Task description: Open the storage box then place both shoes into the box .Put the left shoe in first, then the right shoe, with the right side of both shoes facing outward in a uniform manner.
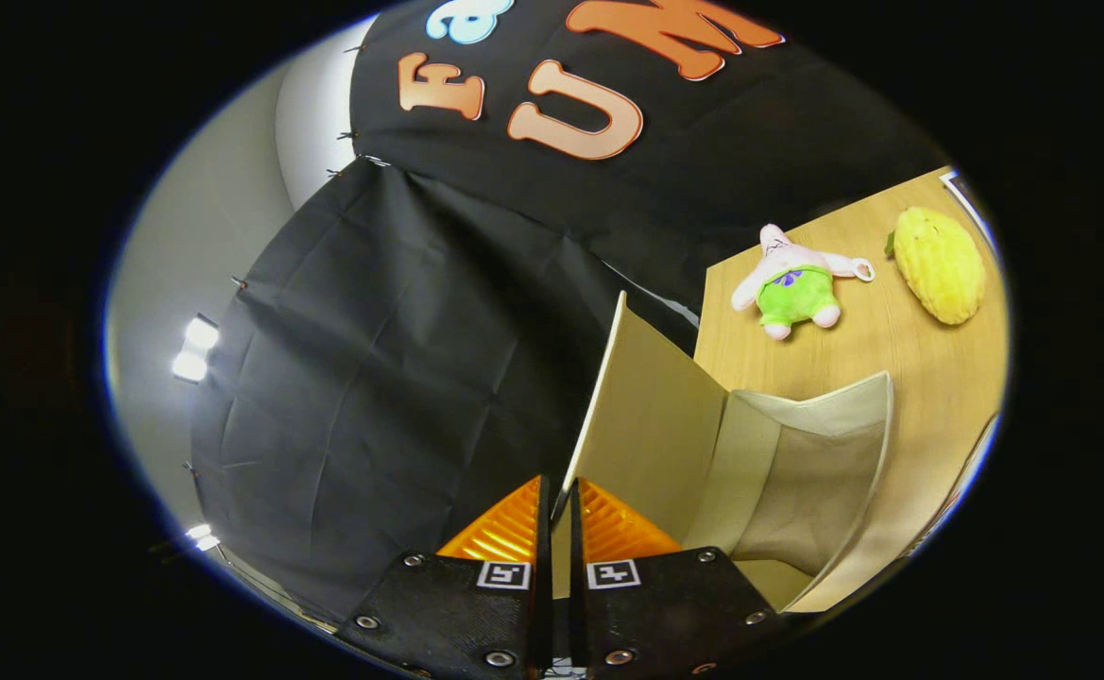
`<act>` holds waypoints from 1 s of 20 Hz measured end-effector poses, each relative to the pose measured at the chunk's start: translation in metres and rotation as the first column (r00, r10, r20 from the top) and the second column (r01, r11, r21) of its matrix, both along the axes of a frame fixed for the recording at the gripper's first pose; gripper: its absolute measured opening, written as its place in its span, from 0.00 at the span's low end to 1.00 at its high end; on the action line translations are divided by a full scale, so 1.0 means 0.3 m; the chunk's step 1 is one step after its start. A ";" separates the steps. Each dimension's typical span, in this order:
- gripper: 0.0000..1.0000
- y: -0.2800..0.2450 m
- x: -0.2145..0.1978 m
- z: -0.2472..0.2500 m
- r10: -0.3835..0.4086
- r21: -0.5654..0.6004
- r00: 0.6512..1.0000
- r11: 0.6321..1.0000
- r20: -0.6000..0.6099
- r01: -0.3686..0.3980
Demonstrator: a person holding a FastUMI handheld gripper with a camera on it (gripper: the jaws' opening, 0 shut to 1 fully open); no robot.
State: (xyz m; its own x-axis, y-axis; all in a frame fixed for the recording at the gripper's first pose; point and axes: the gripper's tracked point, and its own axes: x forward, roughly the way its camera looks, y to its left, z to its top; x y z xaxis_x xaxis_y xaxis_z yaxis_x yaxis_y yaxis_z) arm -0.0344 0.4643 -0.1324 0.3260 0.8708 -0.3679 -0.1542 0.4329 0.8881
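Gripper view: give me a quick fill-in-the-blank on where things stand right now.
1. The gripper is shut on the box's ____.
2. The storage box stands ____, its inside bare.
3. Beyond the box, on the wooden table, a pink plush toy lies beside a ____ one.

Missing words: lid; open; yellow

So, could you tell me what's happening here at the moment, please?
A person is using handheld tongs to open the storage box. Both fingers are pinched on the edge of the box's lid flap, which is swung up on end, so the beige interior is exposed. No shoe is inside the part of the box that shows. Beyond the box, a pink plush toy and a yellow plush lie on the wooden table.
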 end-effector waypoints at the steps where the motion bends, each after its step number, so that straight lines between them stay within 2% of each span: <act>1: 0.08 0.038 0.004 -0.008 0.003 -0.011 1.000 1.000 -0.003 -0.003; 6: 0.08 0.221 -0.043 -0.103 0.064 -0.089 0.998 0.994 -0.015 -0.065; 10: 0.09 0.324 -0.063 -0.160 0.058 -0.115 0.997 0.991 -0.055 -0.064; 12: 0.20 0.357 -0.090 -0.190 0.094 -0.142 0.991 0.984 -0.094 -0.107; 13: 0.36 0.351 -0.105 -0.191 0.109 -0.135 0.990 0.983 -0.095 -0.121; 14: 0.41 0.350 -0.110 -0.205 0.121 -0.131 0.989 0.983 -0.085 -0.132; 15: 0.51 0.335 -0.101 -0.222 0.120 -0.141 0.990 0.981 -0.071 -0.129; 16: 0.54 0.301 -0.099 -0.230 0.112 -0.162 0.992 0.980 -0.057 -0.119; 20: 0.57 0.109 -0.075 -0.288 0.067 -0.240 0.998 0.968 -0.016 -0.069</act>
